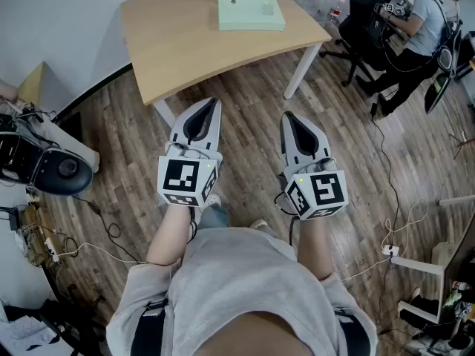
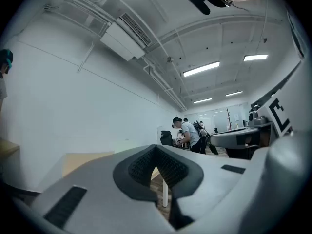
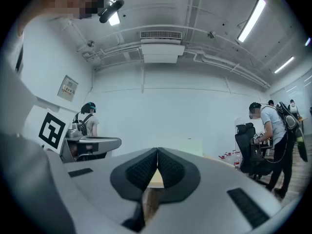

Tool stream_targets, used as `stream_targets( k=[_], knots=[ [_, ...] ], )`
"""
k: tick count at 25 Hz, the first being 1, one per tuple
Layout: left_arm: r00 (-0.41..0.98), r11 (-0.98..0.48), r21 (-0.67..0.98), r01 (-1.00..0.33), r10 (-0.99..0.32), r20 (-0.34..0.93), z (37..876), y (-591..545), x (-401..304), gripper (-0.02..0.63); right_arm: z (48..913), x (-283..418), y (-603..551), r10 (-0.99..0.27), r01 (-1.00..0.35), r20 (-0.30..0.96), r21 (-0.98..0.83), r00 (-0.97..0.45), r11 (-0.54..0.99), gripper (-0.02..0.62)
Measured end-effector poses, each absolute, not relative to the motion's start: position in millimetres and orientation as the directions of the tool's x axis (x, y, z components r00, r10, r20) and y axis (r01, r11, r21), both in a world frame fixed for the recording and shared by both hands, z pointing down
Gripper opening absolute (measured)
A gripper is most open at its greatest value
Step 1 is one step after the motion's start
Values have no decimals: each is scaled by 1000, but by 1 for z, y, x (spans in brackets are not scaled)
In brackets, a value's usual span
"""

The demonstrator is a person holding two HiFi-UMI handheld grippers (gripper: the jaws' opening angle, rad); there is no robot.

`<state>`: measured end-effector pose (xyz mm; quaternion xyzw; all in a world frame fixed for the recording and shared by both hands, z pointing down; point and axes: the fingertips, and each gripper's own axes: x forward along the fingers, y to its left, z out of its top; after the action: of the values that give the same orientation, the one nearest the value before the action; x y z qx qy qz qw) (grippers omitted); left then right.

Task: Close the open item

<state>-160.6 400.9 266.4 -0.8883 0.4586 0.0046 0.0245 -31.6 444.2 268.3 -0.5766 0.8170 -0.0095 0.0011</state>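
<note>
A pale green box-like item (image 1: 249, 7) stands at the far edge of the light wooden table (image 1: 185, 43), one flap upright and a flat part lying in front of it. My left gripper (image 1: 213, 104) and right gripper (image 1: 285, 117) hang side by side over the wood floor, short of the table's near edge. Both have their jaws pressed together with nothing between them. In the left gripper view the left gripper (image 2: 156, 147) points over the table towards a white wall. Past the right gripper (image 3: 157, 150) the pale green item (image 3: 189, 146) shows faintly.
A white table leg (image 1: 300, 71) stands just ahead of the right gripper. A person (image 1: 419, 28) sits by a black office chair (image 1: 364, 21) at the far right. Black equipment (image 1: 44, 169) and loose cables (image 1: 82, 251) lie at the left; more cables (image 1: 393, 221) run at the right.
</note>
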Motion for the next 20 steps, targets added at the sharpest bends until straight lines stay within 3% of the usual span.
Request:
stream_targets(
  k=[20],
  knots=[
    [605, -604, -44, -796, -796, -15, 270, 355, -183, 15, 271, -57, 402, -955, -954, 5, -39, -297, 297, 9]
  ],
)
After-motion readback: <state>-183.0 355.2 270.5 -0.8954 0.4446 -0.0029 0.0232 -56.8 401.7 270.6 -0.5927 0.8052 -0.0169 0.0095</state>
